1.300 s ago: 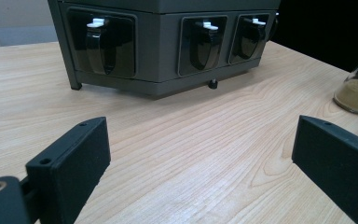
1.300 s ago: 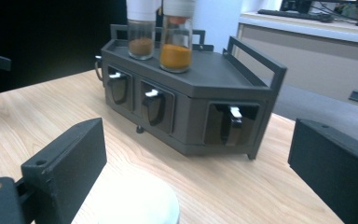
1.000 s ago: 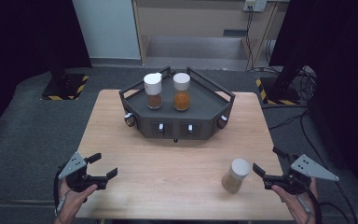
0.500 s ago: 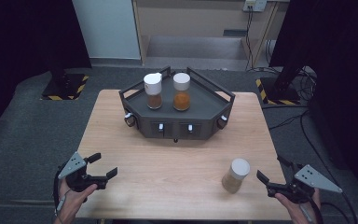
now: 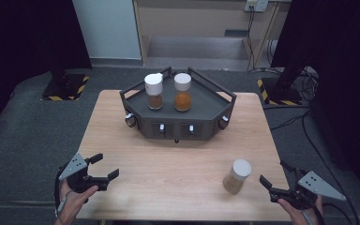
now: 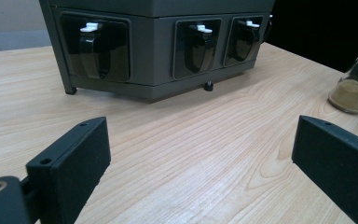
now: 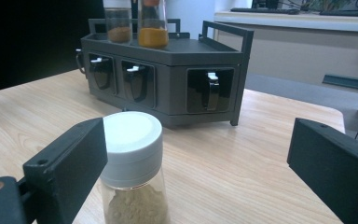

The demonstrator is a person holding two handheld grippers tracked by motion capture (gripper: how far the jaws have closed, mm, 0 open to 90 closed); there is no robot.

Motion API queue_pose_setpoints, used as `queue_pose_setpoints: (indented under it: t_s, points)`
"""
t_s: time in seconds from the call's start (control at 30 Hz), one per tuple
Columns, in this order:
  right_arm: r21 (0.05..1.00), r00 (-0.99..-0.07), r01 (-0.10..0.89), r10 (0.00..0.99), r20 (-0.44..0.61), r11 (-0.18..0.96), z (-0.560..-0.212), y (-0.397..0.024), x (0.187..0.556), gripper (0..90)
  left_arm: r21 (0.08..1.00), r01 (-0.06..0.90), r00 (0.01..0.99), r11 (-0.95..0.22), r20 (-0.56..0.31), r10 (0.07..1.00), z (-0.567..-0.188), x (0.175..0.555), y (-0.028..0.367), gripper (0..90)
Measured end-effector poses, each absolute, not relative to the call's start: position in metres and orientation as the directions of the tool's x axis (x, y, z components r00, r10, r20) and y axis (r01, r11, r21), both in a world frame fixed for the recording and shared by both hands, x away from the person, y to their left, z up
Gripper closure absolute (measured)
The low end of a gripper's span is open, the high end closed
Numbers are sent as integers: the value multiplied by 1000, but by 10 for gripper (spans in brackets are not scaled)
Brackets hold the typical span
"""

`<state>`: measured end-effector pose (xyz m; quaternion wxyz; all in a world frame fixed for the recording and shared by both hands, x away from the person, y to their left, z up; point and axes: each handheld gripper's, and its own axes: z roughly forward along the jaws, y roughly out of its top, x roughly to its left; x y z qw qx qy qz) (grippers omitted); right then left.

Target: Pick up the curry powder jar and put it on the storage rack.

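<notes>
Wooden table (image 5: pixel 178 164), and the spice jar (image 5: pixel 237 176) w/ tan powder stands loose near my right gripper (image 5: pixel 275 182), just left of it, not touching. Both jaws spread wide; left gripper (image 5: pixel 104 167) also spread, idle, nothing in it. Two jars already on the rack (image 5: pixel 178 123), so I judge approx. two-thirds done; grab & place left. Right gripper view shows the rack's front dispensers (image 7: pixel 209 91); high view shows the rack top's free space.

No text, label, brand or number can be read on anything here.
</notes>
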<state>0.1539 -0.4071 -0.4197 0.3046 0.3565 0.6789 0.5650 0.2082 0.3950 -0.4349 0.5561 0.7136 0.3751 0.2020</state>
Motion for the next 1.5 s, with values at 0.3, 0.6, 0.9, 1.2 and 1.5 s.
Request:
queue_pose_setpoints:
  t_s: [0.3,0.6,0.9,1.2,1.5]
  points:
    - [983,-546,160,838,10,92,-423,-409,155,50,947,305,647,-99,-130,751,-435,209,396,29]
    - [981,-548,181,835,40,72,-426,-414,159,51,953,293,658,-70,-148,738,-438,208,400,28]
    - [980,-545,180,838,26,86,-424,-412,157,51,956,282,639,-77,-127,759,-434,200,402,28]
    - [981,-555,179,831,36,76,-425,-414,159,52,954,286,619,-90,-112,778,-426,196,397,27]
    - [981,-559,177,829,32,81,-424,-413,161,53,953,284,647,-106,-108,755,-427,198,391,26]
